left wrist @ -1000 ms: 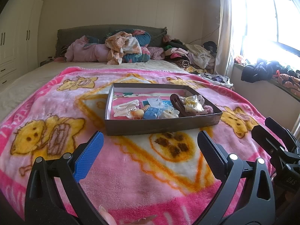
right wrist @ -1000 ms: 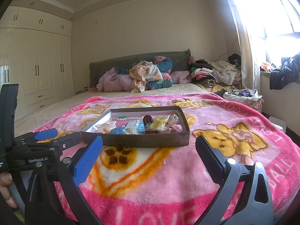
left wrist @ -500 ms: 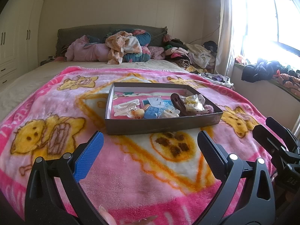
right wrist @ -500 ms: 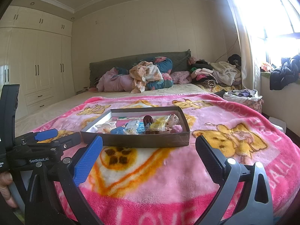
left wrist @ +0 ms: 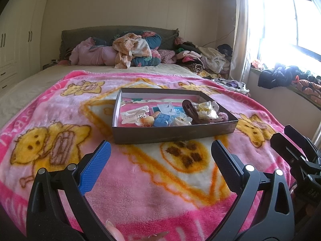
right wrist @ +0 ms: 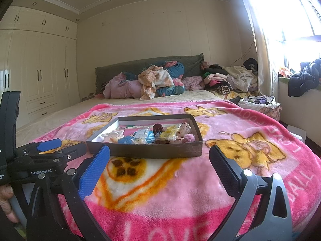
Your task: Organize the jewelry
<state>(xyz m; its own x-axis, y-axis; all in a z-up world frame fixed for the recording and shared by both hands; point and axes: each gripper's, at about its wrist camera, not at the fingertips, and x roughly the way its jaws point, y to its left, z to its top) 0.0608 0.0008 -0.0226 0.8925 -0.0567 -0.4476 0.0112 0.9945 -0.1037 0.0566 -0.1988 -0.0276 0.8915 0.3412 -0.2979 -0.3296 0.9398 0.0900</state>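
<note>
A shallow dark cardboard box [left wrist: 170, 133] [right wrist: 144, 153] lies on a pink cartoon blanket on the bed. It holds a jumble of hair clips and small packets: a white clip [left wrist: 133, 113], a blue piece [left wrist: 161, 119], a brown claw clip [left wrist: 191, 112] [right wrist: 158, 131], a yellow packet [left wrist: 206, 108] and a pink fluffy piece [right wrist: 188, 137]. My left gripper [left wrist: 159, 160] is open and empty, short of the box's near wall. My right gripper [right wrist: 159, 161] is open and empty, also in front of the box. Each gripper shows in the other's view [left wrist: 297, 154] [right wrist: 50, 150].
The pink blanket [left wrist: 140, 180] covers the near half of the bed. Piled clothes and bedding [left wrist: 132, 48] lie at the headboard. More clothes sit by the window sill on the right [left wrist: 280, 76]. White wardrobes [right wrist: 40, 74] stand on the left.
Both views have drifted only slightly; the box sits a touch lower in the left wrist view. Both grippers stay open and empty.
</note>
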